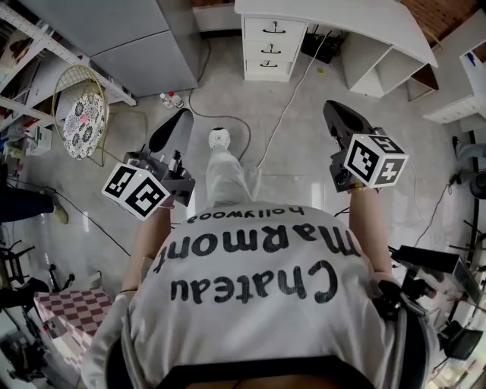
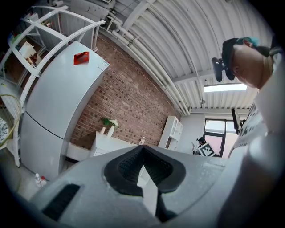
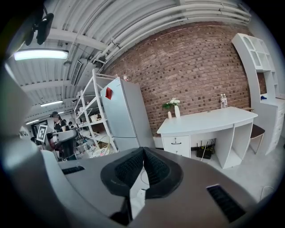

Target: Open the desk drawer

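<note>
The table (image 1: 334,15) stood against the far wall (image 3: 200,67), its drawers (image 1: 269,49) under its left end. The refrigerator (image 1: 137,38) stood left of it, the shelf rack (image 1: 45,45) further left; a cable (image 1: 285,114) lay on the floor (image 1: 395,137) before the drawers.

The desk (image 1: 342,19) runs off the top edge.
</note>
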`<state>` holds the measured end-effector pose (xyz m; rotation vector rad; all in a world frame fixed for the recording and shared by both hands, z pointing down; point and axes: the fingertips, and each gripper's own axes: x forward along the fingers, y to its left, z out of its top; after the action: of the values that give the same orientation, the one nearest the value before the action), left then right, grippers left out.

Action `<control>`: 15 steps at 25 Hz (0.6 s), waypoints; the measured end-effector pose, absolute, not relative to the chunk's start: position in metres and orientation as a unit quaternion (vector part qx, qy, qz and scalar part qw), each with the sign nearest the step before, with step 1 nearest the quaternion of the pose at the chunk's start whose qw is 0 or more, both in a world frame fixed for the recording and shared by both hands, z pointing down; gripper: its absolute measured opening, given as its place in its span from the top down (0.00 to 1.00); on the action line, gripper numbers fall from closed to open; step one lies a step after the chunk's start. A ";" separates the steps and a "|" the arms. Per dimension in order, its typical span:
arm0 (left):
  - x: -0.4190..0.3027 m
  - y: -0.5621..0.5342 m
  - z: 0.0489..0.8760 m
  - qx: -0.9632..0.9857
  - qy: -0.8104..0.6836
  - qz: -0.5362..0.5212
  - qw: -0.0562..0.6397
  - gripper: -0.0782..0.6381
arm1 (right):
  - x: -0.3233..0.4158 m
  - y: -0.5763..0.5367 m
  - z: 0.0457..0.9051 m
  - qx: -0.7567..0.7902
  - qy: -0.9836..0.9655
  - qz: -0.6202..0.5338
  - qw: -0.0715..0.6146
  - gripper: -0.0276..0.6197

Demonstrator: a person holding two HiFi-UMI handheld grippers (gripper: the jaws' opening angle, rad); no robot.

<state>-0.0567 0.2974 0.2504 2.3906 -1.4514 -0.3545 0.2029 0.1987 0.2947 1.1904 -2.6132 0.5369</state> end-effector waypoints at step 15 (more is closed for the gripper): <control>-0.128 0.030 0.216 0.887 -0.423 -0.111 0.146 0.87 | 0.125 -0.017 0.263 0.457 -0.867 0.178 0.093 0.94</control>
<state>-0.1276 0.0304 0.2164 2.5544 -1.2191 -0.3207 0.1248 -0.0174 0.2625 1.3557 -2.5729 0.5281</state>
